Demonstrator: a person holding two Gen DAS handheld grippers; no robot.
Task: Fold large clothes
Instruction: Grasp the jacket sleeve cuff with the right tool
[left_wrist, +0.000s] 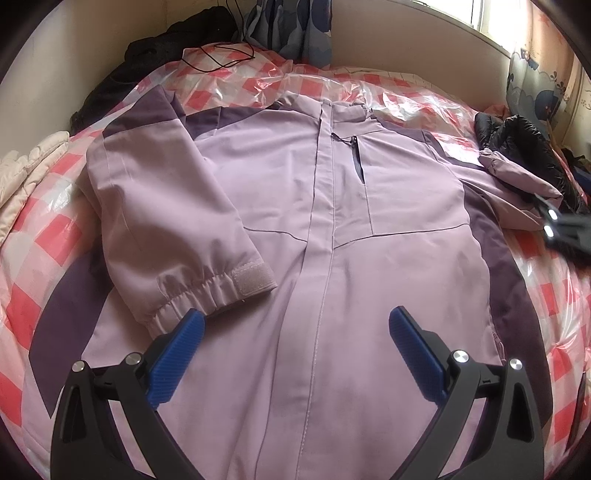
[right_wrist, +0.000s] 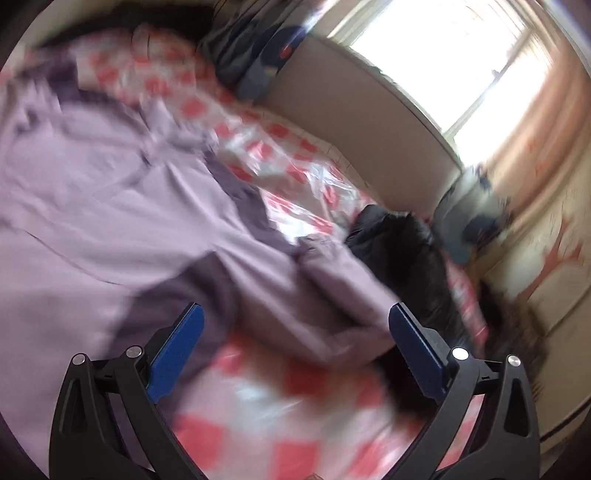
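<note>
While the lilac jacket (left_wrist: 332, 221) lies front-up on the checked bed (left_wrist: 44, 229) with one sleeve (left_wrist: 177, 236) folded across its chest, both tongs are spread and empty: the left tongs (left_wrist: 295, 350) over the hem, the right tongs (right_wrist: 295, 347) nearing the other sleeve (right_wrist: 332, 295). That sleeve touches a black puffer jacket (right_wrist: 399, 243), so a careless pinch could catch both or the slippery plastic cover. Blur in the right view hides the cuff.
</note>
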